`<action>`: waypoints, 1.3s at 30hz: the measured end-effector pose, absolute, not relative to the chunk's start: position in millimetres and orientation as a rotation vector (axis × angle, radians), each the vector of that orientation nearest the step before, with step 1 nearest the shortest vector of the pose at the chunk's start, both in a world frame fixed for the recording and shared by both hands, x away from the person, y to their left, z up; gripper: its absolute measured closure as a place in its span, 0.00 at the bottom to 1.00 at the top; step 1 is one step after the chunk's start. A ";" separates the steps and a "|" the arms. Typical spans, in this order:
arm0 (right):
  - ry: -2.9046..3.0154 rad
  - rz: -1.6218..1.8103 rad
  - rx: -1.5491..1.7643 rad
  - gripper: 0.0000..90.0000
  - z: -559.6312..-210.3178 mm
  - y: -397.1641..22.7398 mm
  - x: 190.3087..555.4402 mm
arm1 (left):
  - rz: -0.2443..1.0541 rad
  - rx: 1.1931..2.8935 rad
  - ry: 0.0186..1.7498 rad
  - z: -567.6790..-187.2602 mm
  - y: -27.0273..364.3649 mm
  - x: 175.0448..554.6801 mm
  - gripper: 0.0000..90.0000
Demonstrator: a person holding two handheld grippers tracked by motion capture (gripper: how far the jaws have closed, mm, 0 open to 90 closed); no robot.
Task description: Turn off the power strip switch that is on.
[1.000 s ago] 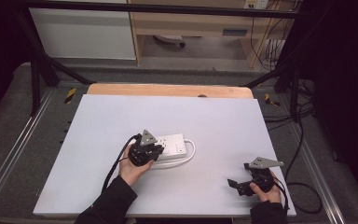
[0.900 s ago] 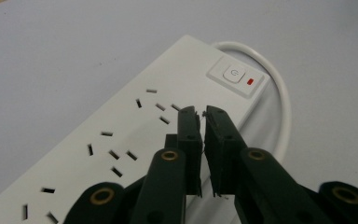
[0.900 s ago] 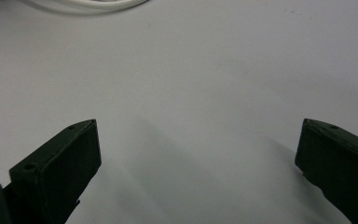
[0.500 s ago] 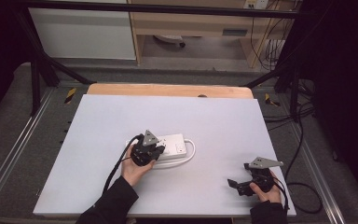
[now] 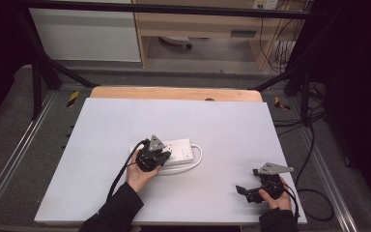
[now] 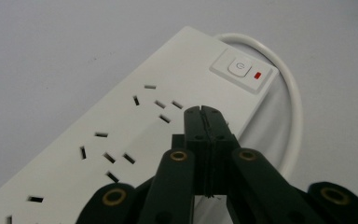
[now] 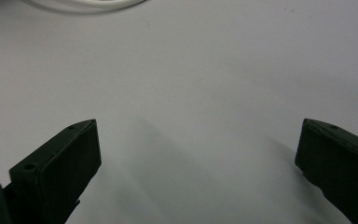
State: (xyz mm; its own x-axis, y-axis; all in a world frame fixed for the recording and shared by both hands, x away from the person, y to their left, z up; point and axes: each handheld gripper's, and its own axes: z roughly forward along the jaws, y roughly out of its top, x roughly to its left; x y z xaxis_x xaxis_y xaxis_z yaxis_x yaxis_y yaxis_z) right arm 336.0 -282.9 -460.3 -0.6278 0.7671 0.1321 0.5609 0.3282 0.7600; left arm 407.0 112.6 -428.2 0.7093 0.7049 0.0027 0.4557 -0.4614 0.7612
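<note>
High view: the left gripper (image 5: 160, 155), jaws pressed together, hangs tilted over the white power strip (image 5: 181, 147) lying mid-table (image 5: 222, 121). The right gripper (image 5: 246, 189), jaws spread wide, rests low near the front right corner.

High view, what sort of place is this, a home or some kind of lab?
Probably a lab or workshop test bench: a plain white rectangular tabletop inside a black metal frame, loose black cables on the grey floor, and one white plastic power strip.
</note>
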 end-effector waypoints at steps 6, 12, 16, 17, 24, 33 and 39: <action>2.343 1.185 1.199 0.01 -460.3 -283.0 336.2 | 0.410 2.138 0.878 -429.8 112.4 406.2 0.99; 2.344 1.185 1.200 0.01 -460.5 -282.7 336.2 | 0.409 2.139 0.879 -429.8 112.6 406.1 0.99; 2.345 1.183 1.199 0.01 -460.3 -282.8 336.2 | 0.409 2.138 0.877 -430.0 112.8 406.2 1.00; 2.343 1.184 1.195 0.01 -460.5 -282.7 336.4 | 0.409 2.137 0.878 -430.1 112.8 406.2 1.00; 2.343 1.184 1.198 0.01 -460.3 -282.6 336.0 | 0.417 2.139 0.863 -430.8 113.1 405.8 1.00; 2.344 1.183 1.198 0.01 -460.3 -282.5 336.0 | 0.407 2.134 0.866 -431.1 114.0 406.2 1.00; 2.343 1.183 1.198 0.01 -460.2 -282.6 335.9 | 0.409 2.134 0.867 -431.4 114.0 406.1 1.00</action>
